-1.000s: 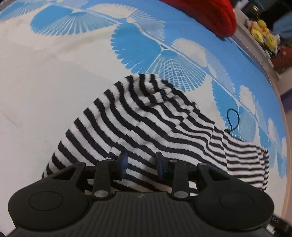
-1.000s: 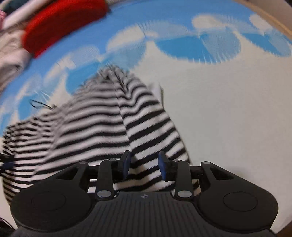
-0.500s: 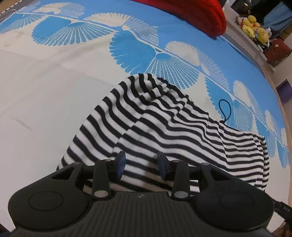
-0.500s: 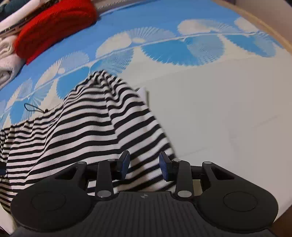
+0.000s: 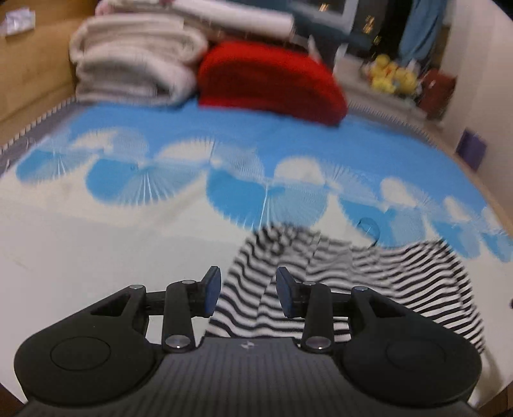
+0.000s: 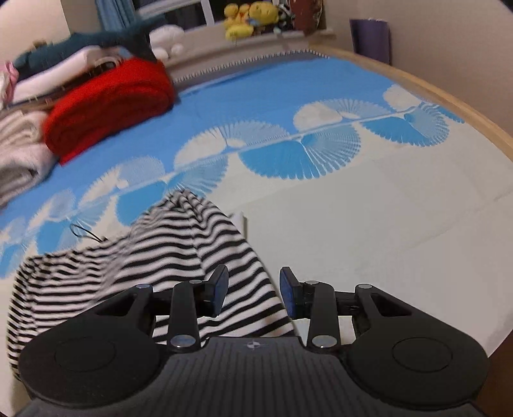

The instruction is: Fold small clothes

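A black-and-white striped knit garment point(image 5: 352, 276) lies rumpled on the blue-and-white patterned bed cover point(image 5: 96, 240). My left gripper point(image 5: 248, 282) hovers above the garment's near left part. Its blue pads stand apart and press on nothing. From the right wrist, the same garment point(image 6: 179, 243) spreads to the lower left on the cover point(image 6: 384, 224). My right gripper point(image 6: 255, 282) is open over the garment's near right edge, with only cloth far below showing between its fingers. A small white label point(image 6: 240, 221) sticks out at that edge.
A folded red knit point(image 5: 269, 80) and stacked pale towels point(image 5: 134, 67) sit at the far end of the bed. Yellow plush toys point(image 6: 250, 16) line a shelf behind. A black hair tie point(image 6: 83, 232) lies by the garment. A wooden bed rim point(image 6: 449, 96) curves along the right.
Both grippers have lifted away from the striped garment and tilted upward, so the folded piles at the back have come into view. The garment stays on the bed.
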{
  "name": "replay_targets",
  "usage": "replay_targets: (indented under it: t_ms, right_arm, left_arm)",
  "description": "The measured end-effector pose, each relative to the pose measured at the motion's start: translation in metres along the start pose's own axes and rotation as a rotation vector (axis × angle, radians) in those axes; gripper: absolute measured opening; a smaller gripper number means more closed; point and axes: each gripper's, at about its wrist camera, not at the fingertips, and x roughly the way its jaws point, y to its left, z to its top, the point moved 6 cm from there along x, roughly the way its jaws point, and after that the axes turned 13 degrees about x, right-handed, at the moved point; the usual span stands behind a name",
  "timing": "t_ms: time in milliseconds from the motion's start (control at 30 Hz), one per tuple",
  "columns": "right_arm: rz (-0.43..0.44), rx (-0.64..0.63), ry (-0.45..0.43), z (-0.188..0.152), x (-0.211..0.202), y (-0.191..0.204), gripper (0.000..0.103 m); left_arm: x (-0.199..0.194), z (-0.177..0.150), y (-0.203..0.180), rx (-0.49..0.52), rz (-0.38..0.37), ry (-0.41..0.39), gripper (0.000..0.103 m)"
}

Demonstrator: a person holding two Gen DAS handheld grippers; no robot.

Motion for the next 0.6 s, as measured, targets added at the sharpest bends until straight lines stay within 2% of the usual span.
replay_targets:
  t_ms: [100,133,167,233,267,333,433,600]
  right_arm:
    - [0.028,-0.011,-0.033,-0.006,-0.013,0.008,0.037]
    - [0.030,-0.020,-0.044,-0.009,-0.016,0.011,0.037]
    - [0.032,-0.028,-0.053,-0.013,-0.018,0.014,0.037]
    - [0.035,-0.041,-0.066,-0.019,-0.022,0.021,0.037]
    - [0.035,-0.048,-0.072,-0.023,-0.022,0.025,0.037]
    - [0.030,-0.070,-0.075,-0.033,-0.022,0.034,0.037]
    - [0.026,-0.119,-0.067,-0.052,-0.021,0.054,0.037]
    - [0.060,-0.270,-0.021,-0.100,-0.012,0.106,0.037]
  left_arm:
    - [-0.025,-0.012,0.017,-0.075,-0.013,-0.081,0.044]
    - [-0.026,-0.021,0.021,-0.101,-0.017,-0.067,0.044]
    - [-0.025,-0.026,0.026,-0.131,-0.019,-0.019,0.044]
    - [-0.035,-0.024,0.039,-0.148,-0.021,-0.068,0.046]
    - [-0.038,-0.022,0.047,-0.131,0.014,-0.088,0.050]
    - [-0.036,-0.024,0.062,-0.132,0.057,-0.072,0.050]
    - [-0.031,-0.030,0.083,-0.195,0.033,-0.037,0.050]
    - [-0.041,-0.035,0.112,-0.234,0.028,-0.067,0.050]
